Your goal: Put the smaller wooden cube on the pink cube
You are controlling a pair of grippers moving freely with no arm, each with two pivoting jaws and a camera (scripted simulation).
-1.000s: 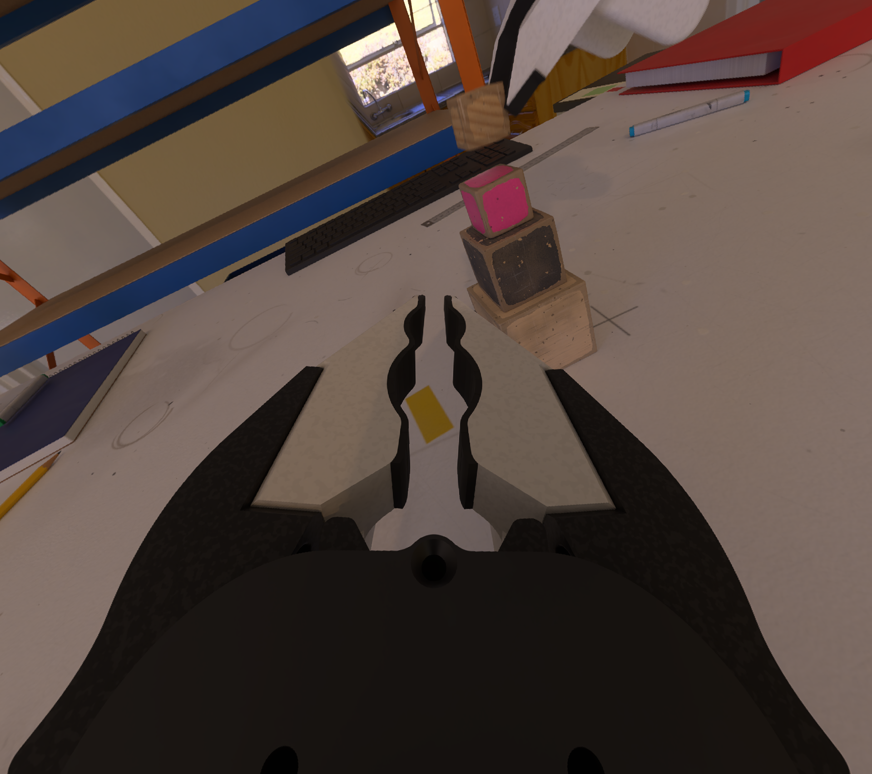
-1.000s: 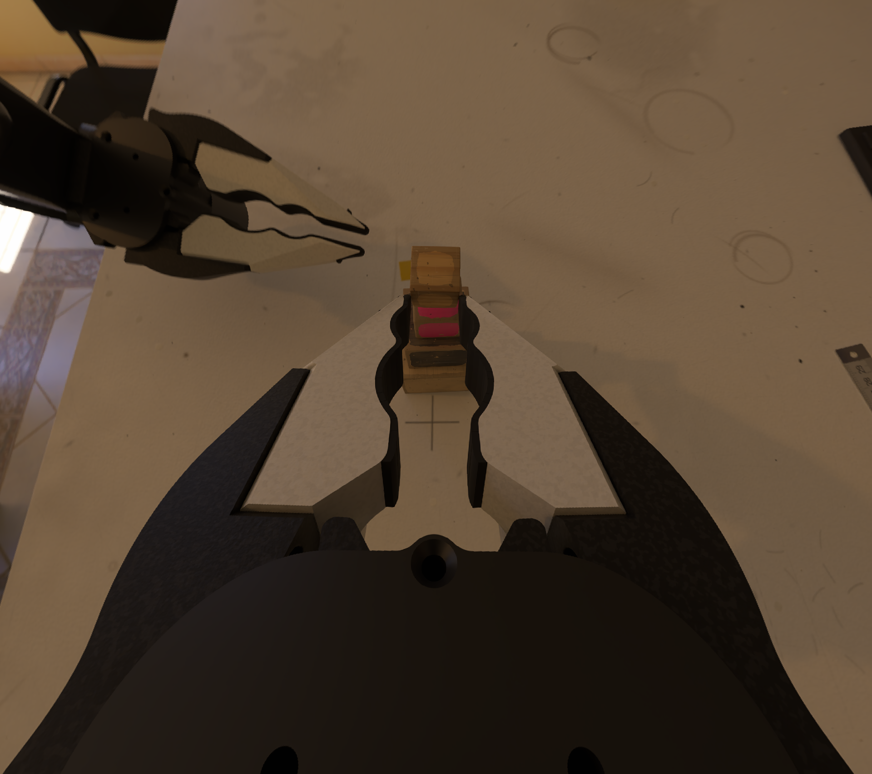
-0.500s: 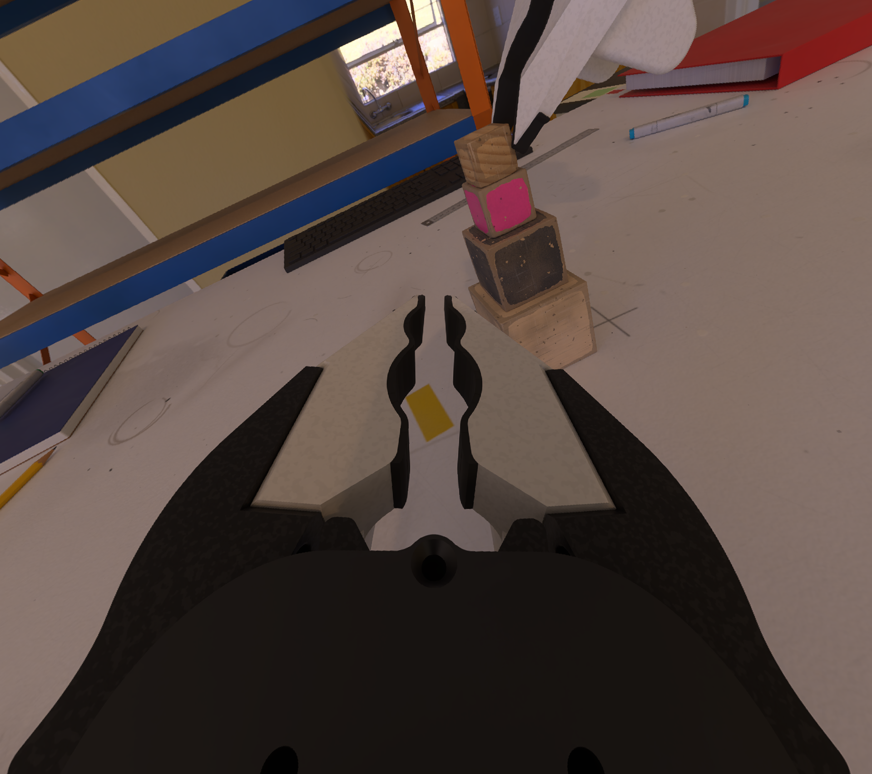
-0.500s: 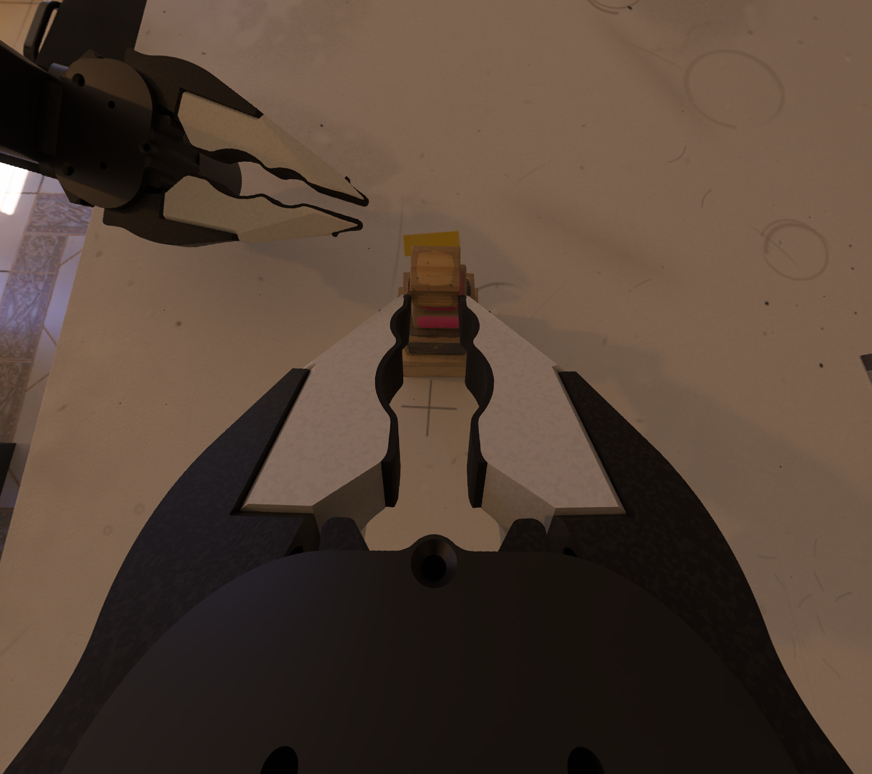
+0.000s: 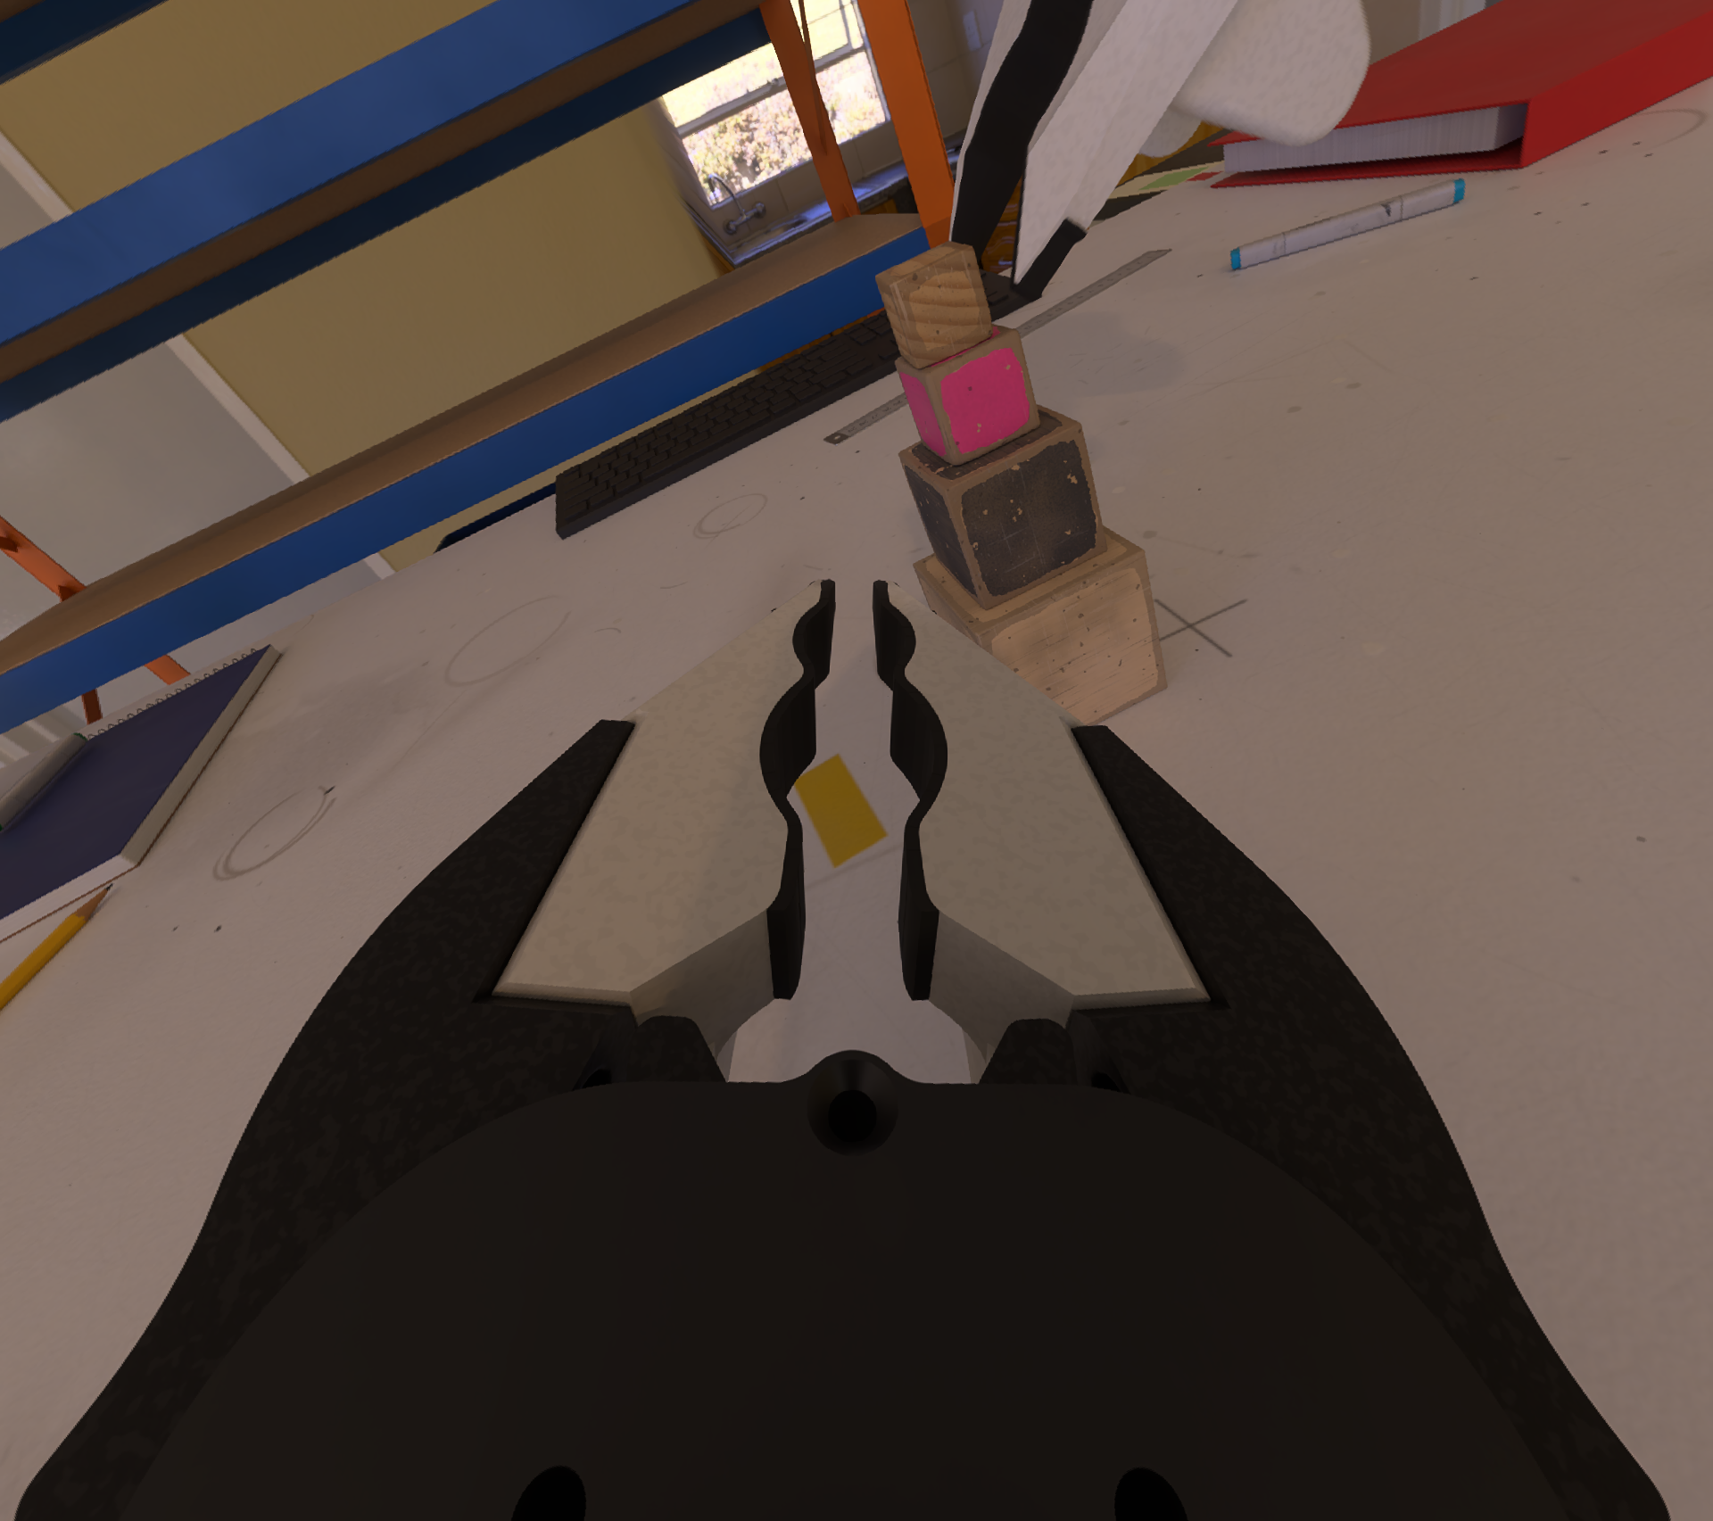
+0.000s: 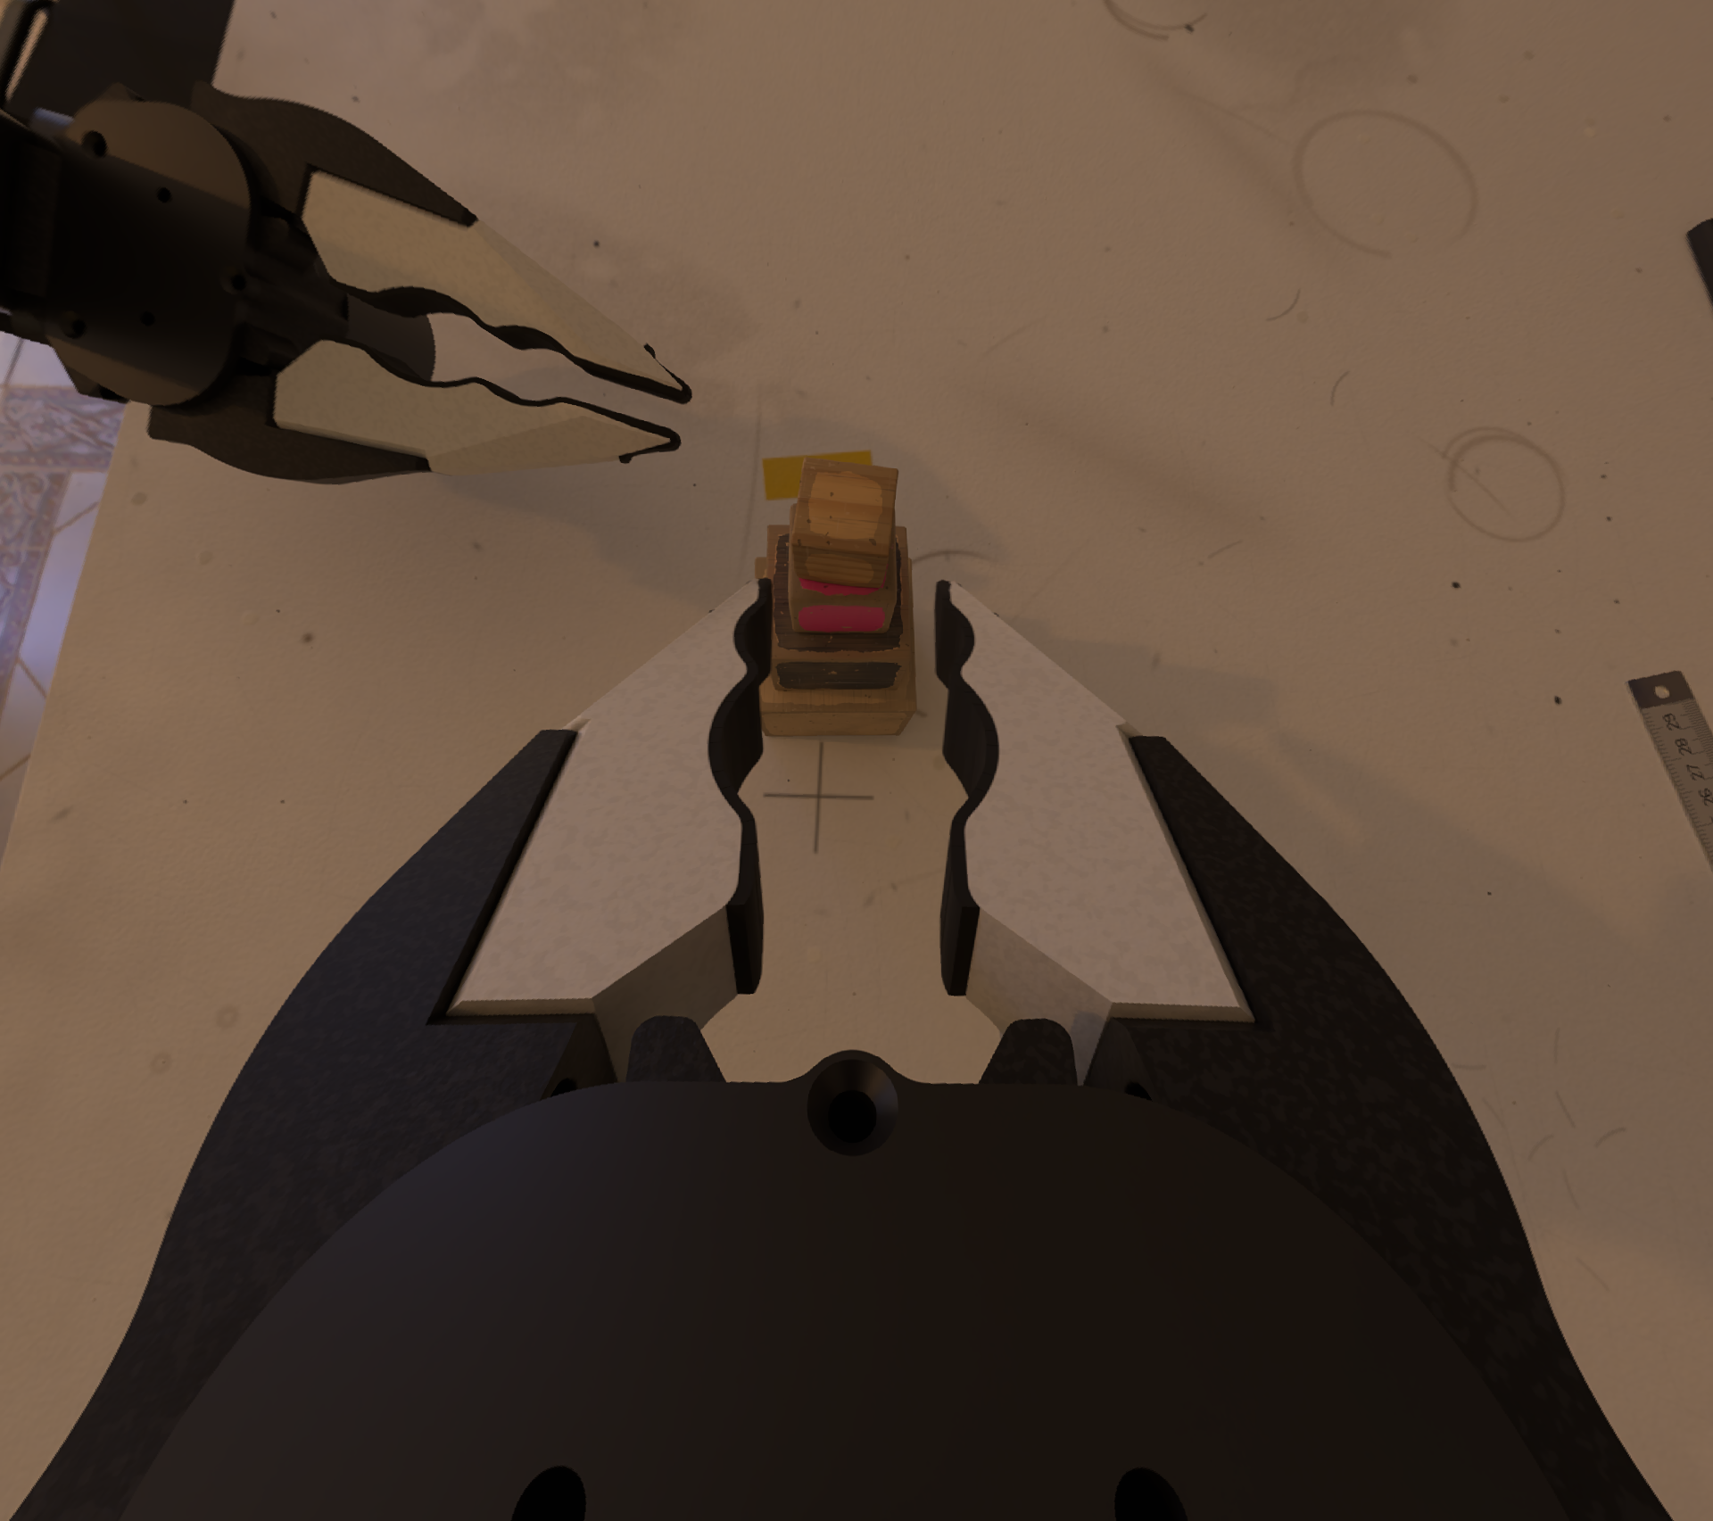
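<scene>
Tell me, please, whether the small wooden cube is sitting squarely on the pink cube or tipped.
Tipped: the small light wooden cube rests on the pink painted cube but leans, its edges skewed against the stack below.

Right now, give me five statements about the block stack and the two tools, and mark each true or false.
1. The smaller wooden cube sits on the pink cube. True.
2. The pink cube rests directly on the table. False: it rests on the black cube.
3. The right tool is clamped on the top cube. False: it is open, fingers apart.
4. The left tool holds nothing. True.
5. The stack has three cubes. False: four, with the larger wooden cube lowest.
</scene>
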